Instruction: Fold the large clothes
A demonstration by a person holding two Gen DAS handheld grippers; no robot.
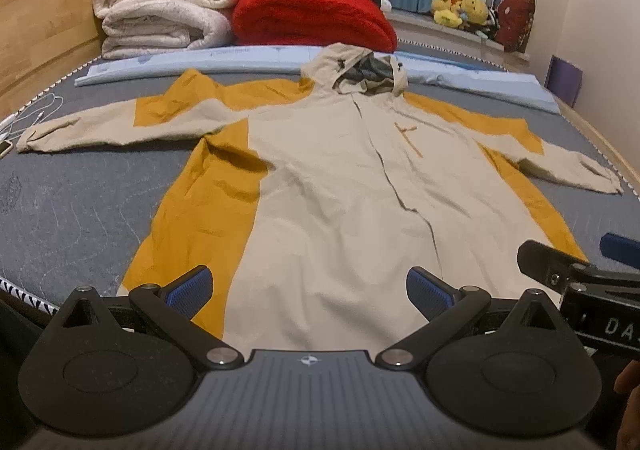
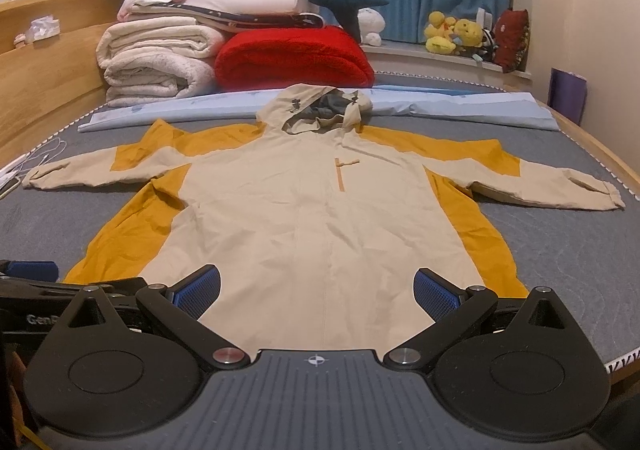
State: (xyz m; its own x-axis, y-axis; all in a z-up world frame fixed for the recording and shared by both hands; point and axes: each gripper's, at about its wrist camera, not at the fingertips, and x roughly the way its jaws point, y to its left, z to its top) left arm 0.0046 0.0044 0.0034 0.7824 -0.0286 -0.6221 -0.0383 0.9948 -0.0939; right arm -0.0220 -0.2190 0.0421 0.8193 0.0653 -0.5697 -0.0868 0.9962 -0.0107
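Bedroom, grey mattress (image 1: 72, 206) at the wooden headboard. My left gripper (image 1: 308, 292) and right gripper (image 2: 316, 292) both hover with jaws spread, empty, over the hem. The hooded jacket (image 2: 312, 210) lies flat at 12 o'clock, front up, sleeves out to 9 and 3. Risk, as I judge it: pinching one layer only would drag the slick shell askew.

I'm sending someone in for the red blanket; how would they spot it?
Look to the far end of the bed, past the jacket's hood. The red blanket is folded beside the cream quilts, the only bright red, fuzzy bundle there.
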